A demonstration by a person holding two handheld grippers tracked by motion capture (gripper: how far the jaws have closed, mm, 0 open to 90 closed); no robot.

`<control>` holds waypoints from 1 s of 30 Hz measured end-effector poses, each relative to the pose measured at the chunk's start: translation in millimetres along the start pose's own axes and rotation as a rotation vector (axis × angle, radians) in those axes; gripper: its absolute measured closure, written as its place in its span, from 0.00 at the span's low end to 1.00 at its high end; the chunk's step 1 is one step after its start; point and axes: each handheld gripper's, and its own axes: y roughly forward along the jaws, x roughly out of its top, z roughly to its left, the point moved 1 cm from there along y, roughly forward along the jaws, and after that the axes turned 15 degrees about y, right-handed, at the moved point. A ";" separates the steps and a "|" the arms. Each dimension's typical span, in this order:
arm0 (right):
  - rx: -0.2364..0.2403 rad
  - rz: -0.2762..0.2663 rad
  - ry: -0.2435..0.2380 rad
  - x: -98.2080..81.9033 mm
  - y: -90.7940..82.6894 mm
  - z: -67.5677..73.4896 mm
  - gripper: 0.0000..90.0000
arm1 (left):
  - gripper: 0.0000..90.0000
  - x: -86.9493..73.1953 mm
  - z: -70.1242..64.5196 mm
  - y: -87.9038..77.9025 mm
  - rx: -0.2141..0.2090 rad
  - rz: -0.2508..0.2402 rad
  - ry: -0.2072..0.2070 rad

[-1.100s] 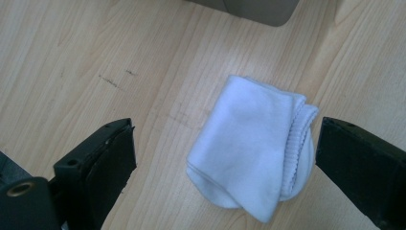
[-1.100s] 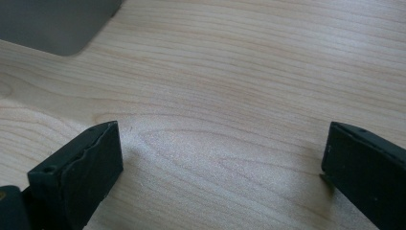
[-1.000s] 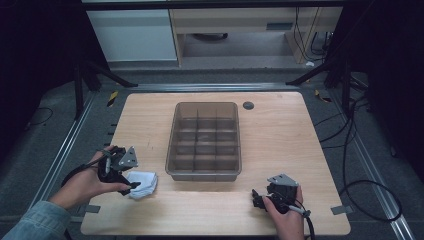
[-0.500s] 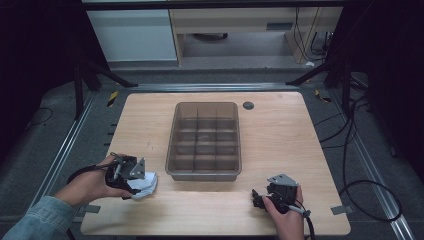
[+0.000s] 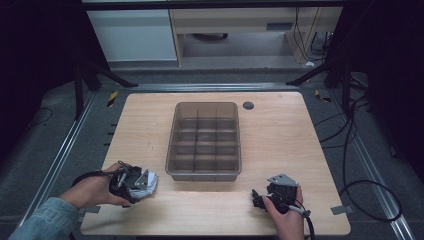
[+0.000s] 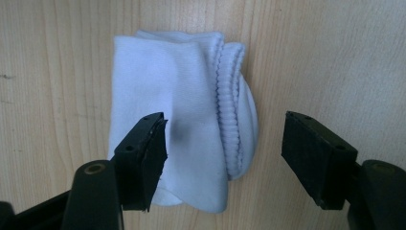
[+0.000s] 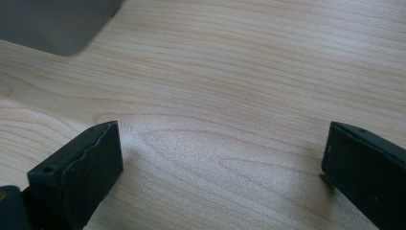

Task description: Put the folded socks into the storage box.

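A folded white sock (image 6: 186,120) lies flat on the wooden table (image 5: 280,135), at the front left (image 5: 149,181) in the high view. My left gripper (image 6: 225,158) hovers directly over it, open, one jaw above the sock and the other over bare wood to its side. In the high view the left gripper (image 5: 132,182) covers most of the sock. My right gripper (image 5: 259,197) rests low at the front right, open over bare wood (image 7: 220,158), nothing between its jaws.
A smoky transparent bin with several compartments (image 5: 204,142) stands in the table's middle; its corner (image 7: 57,24) shows in the right gripper view. A dark round grommet (image 5: 248,105) sits at the back. Cables (image 5: 350,165) trail off the right edge.
My left gripper has moved right, from beside the sock to right over it. The right gripper has stayed put.
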 end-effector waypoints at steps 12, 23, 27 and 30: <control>0.000 0.000 0.000 0.0 0.0 0.0 0.01 | 0.38 -2.8 4.8 9.3 -0.022 -0.015 0.027; -0.001 0.000 -0.002 0.0 0.1 -0.1 0.01 | 0.39 -6.1 8.8 14.7 -0.038 -0.025 0.035; -0.001 0.000 -0.002 0.0 0.0 -0.1 0.01 | 0.44 -6.2 11.2 17.0 -0.049 -0.026 0.041; 0.000 0.000 0.000 0.0 0.0 0.0 0.01 | 0.45 -6.1 12.0 18.5 -0.053 -0.028 0.045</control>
